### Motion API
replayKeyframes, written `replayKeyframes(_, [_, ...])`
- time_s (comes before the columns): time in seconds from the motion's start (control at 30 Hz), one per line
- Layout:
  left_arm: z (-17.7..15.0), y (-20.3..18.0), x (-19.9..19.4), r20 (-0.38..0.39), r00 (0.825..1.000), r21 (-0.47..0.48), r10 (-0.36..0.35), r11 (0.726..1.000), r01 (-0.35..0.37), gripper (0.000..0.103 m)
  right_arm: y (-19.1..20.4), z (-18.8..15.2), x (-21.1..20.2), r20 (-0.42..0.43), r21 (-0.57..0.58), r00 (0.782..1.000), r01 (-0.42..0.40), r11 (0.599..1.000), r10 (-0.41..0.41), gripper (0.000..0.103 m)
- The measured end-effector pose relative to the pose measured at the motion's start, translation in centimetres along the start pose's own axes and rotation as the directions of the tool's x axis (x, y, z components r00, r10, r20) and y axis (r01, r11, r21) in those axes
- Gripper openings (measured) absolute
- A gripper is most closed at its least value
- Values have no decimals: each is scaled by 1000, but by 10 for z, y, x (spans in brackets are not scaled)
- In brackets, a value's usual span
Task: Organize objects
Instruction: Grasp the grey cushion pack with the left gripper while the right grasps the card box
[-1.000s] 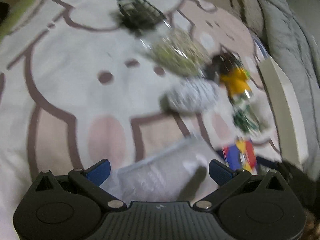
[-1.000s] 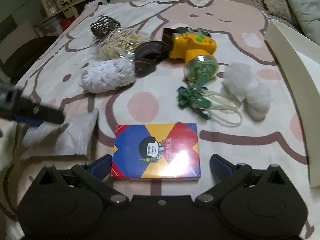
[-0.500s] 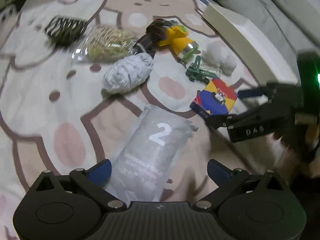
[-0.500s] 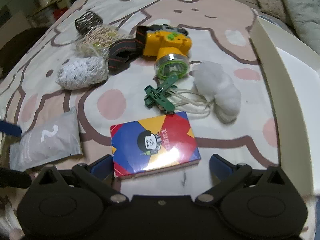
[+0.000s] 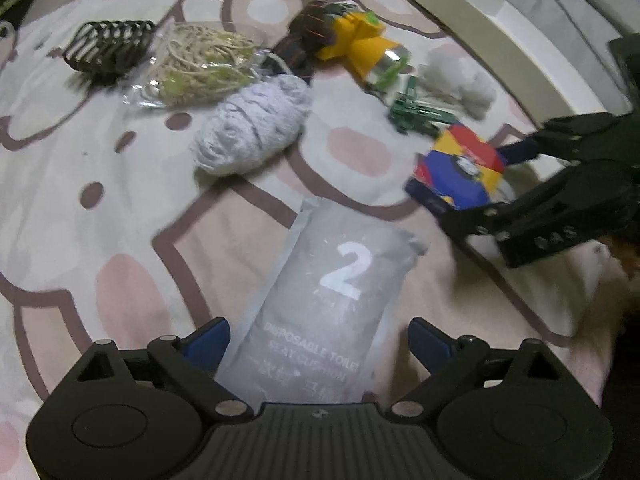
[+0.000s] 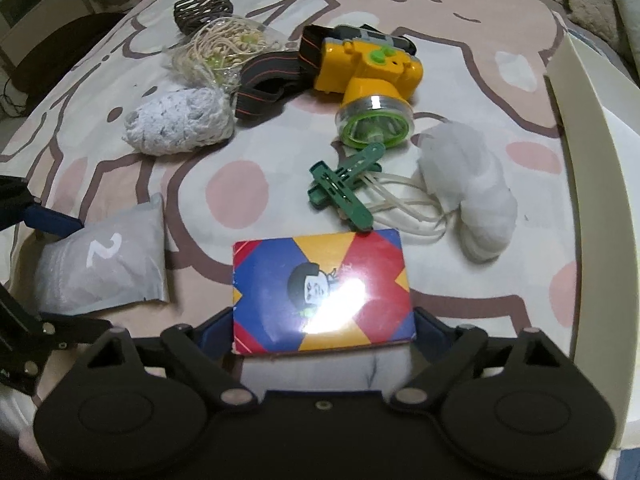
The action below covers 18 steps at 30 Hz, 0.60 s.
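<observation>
Left wrist view, far left: a dark wire basket (image 5: 108, 46) lies on the patterned bedspread (image 5: 80, 184), then a clear bag of pale cord (image 5: 200, 66), then a grey-white yarn ball (image 5: 252, 130). In the middle foreground the grey sachet (image 5: 336, 300), printed with a "2", lies flat between the spread fingers of the left gripper (image 5: 318, 344); the blue pads stand apart from its edges, so nothing is pinched. Further right sit the yellow headlamp (image 5: 356, 46), green clips (image 5: 420, 114), white wadding (image 5: 460, 80) and the cream tray (image 5: 500, 36) along the bed's right side.

In the right wrist view the sachet (image 6: 104, 264) is at the left, and the colourful card box (image 6: 324, 288) fills the centre, its near edge between the fingers of the right gripper (image 6: 324, 334). Those fingers look spread to either side of the box. Whether the pads already touch its sides I cannot tell. The tray (image 6: 592, 200) rises at the right.

My reading: both grippers are lined up for a pick, neither closed. Next, each needs to close squarely on its item, the soft sachet probably crumpling, the box likely slipping if gripped near one corner, then lift towards the tray.
</observation>
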<state>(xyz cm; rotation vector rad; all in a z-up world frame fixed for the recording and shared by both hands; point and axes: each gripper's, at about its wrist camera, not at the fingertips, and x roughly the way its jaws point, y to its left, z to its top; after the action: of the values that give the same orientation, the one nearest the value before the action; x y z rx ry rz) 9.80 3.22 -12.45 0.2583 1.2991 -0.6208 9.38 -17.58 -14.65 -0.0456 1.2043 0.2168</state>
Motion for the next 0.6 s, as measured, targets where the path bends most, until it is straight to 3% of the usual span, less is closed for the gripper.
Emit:
replayKeyframes(0.1, [-5, -5, -8, -12, 994, -18, -106, 994, 106, 95, -1, 0, -1, -6, -7, 1000, -8, 1000, 8, 91])
replayKeyframes(0.17, [-7, -11, -10, -17, 992, -3, -121, 993, 121, 95, -2, 0, -3, -14, -3, 1000, -13, 1000, 13, 91])
replayKeyframes(0.23, [-6, -16, -9, -24, 996, 9, -89, 996, 89, 93, -1, 0, -3, -21, -8, 1000, -19, 1000, 19, 91])
replayKeyframes(0.37, [1, -23, -3, -31, 999, 29, -15, 999, 16, 78, 0, 0, -1, -26, -9, 999, -20, 1000, 20, 92])
replayKeyframes(0.6, [2, -46, 9, -53, 997, 156, 54, 987, -45, 74, 0, 2, 1, -34, -11, 999, -22, 1000, 21, 91])
